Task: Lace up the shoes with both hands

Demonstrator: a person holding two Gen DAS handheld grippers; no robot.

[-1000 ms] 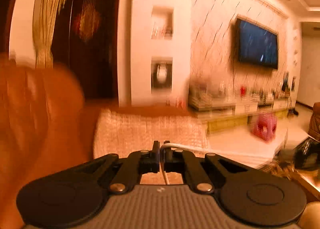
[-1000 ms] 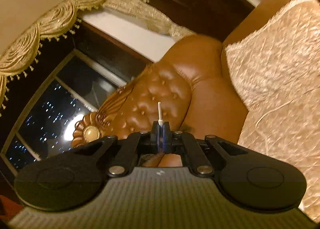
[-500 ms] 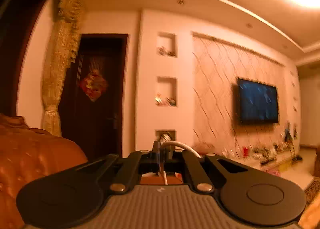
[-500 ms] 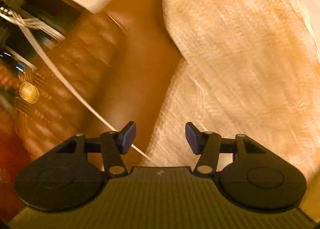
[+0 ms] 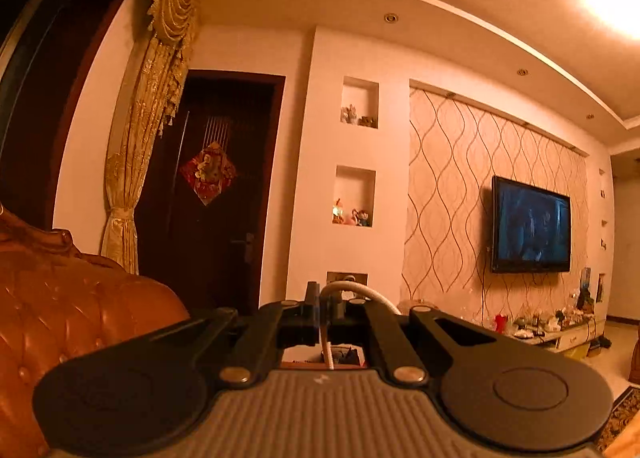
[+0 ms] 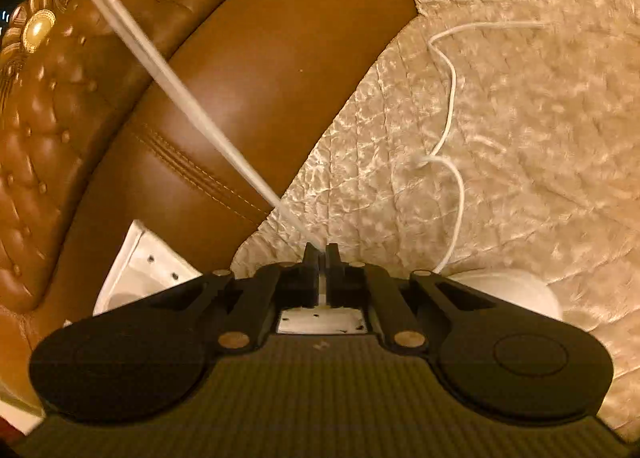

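My left gripper (image 5: 323, 300) is shut on a white shoelace (image 5: 360, 292), which arcs over its right finger and drops behind it. It is raised and faces the room wall; no shoe shows in that view. My right gripper (image 6: 322, 254) is shut on a taut white lace (image 6: 180, 93) that runs up to the top left. Parts of a white shoe (image 6: 148, 266) with eyelets show just under and left of the fingers, and its rounded toe (image 6: 516, 290) sits at the right. Another loose lace (image 6: 450, 105) curls over the cream seat cover.
A brown leather sofa arm (image 6: 248, 69) and tufted back (image 6: 44, 117) rise left of the cream cushion cover (image 6: 540, 177). In the left wrist view, the sofa back (image 5: 60, 306), a dark door (image 5: 212, 193), a curtain (image 5: 136, 161) and a wall television (image 5: 530, 223) stand ahead.
My right gripper swung from the sofa back down over the shoe, opened half a second ago, and has now shut on the taut lace. My left gripper rose while holding its lace.
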